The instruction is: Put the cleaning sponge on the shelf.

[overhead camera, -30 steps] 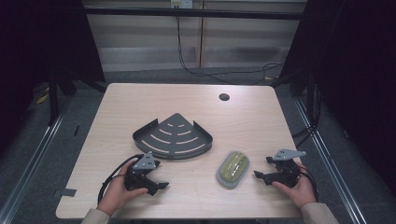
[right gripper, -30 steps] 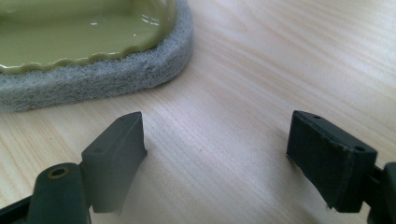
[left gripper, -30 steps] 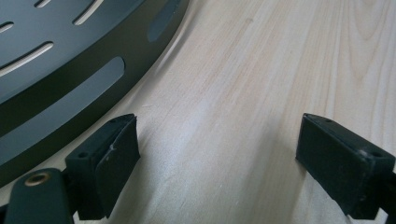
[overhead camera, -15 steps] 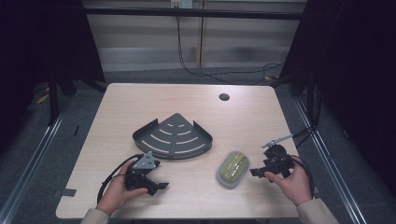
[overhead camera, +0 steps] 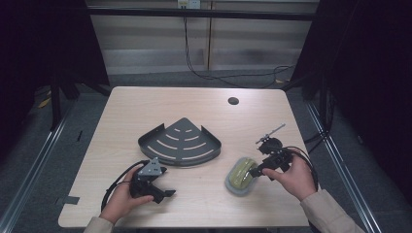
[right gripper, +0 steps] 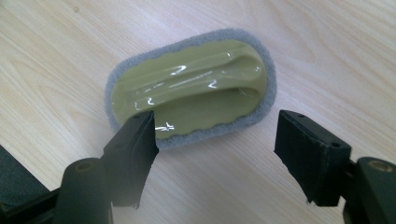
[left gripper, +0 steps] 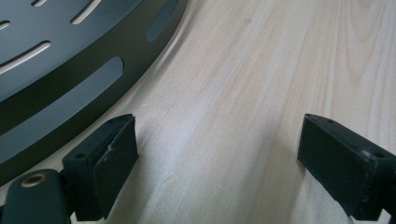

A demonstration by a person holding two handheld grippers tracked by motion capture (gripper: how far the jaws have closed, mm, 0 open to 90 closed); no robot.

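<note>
Pale wood table (overhead camera: 145, 109) is carrying a dark slotted corner shelf (overhead camera: 180, 143) at its middle, with an olive scrubber on a grey pad (overhead camera: 241, 175) lying toward the right front. Right gripper (overhead camera: 253, 172) is hovering at the scrubber, jaws spread wide and gripping nothing, which the right gripper view is showing clearly. Left gripper (overhead camera: 163, 191) is resting just beside the shelf's curved wall, jaws likewise wide apart over bare wood.

Rack (overhead camera: 180, 142): middle of table (overhead camera: 145, 104).
Scrubber (overhead camera: 241, 175): right of and nearer than rack.
Left gripper (overhead camera: 165, 193): just before rack.
Right gripper (overhead camera: 250, 172): over scrubber's right edge.
</note>
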